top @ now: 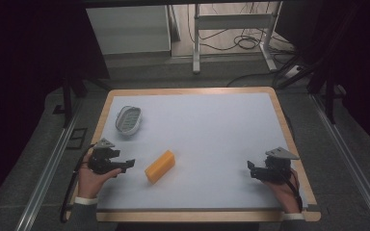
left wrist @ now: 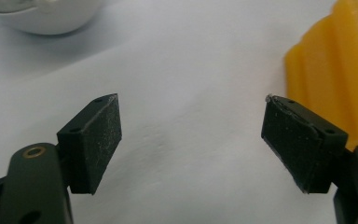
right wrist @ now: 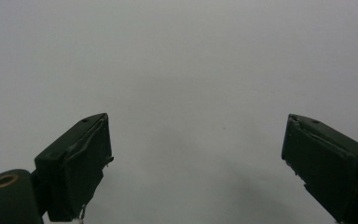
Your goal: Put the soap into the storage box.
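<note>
1. Jaws of both grippers stood apart, empty; left gripper (top: 125, 166) sat just beside the sponge (top: 160, 166), right gripper (top: 253, 169) well apart
2. Sponge might skid if nudged sideways

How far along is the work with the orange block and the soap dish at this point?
Nothing looks done: the orange ribbed block lies on the white mat, apart from the soap dish. In hand: the left gripper, jaws open, points at the block from close by without touching it. The right gripper rests open over bare mat. Left: likely grasping the block and moving it, perhaps to the dish.
</note>
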A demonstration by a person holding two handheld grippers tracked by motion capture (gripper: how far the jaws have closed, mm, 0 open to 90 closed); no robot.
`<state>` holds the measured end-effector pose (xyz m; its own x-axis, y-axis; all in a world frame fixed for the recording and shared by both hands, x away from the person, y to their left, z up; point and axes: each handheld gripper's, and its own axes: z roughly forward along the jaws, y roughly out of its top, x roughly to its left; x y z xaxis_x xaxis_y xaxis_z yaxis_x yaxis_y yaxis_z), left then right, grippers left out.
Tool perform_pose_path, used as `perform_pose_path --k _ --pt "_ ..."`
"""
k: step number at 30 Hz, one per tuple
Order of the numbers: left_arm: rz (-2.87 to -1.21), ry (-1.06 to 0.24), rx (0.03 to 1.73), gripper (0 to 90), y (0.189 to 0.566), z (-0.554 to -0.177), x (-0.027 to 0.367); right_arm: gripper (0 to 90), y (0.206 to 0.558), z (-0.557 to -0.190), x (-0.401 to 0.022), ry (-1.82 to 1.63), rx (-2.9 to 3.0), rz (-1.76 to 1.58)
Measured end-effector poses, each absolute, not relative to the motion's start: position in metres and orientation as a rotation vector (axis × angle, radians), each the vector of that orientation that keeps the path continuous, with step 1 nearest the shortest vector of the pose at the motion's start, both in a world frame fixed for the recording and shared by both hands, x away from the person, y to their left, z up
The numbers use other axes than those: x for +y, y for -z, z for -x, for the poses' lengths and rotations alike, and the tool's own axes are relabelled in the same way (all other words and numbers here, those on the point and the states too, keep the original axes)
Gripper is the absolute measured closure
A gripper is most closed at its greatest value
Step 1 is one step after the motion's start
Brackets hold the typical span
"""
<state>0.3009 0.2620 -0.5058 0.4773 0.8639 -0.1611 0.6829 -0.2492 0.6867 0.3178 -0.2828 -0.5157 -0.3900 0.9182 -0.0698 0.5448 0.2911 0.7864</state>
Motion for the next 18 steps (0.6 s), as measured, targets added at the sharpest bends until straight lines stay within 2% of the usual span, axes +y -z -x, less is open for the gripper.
perform_pose_path --k 6,13,18 --pt "-2.009 -0.329 1.299 20.4 0.5 -0.298 0.266 8.3 0.517 -0.316 -0.288 -0.953 2.04 -1.3" --pt "-2.015 -0.328 1.269 20.4 0.462 -0.289 0.262 8.3 0.514 -0.315 -0.291 -0.967 2.015 -1.294" --pt "-2.03 -0.317 1.231 20.2 0.449 -0.289 0.257 8.3 0.512 -0.313 -0.289 -0.96 2.0 -1.291"
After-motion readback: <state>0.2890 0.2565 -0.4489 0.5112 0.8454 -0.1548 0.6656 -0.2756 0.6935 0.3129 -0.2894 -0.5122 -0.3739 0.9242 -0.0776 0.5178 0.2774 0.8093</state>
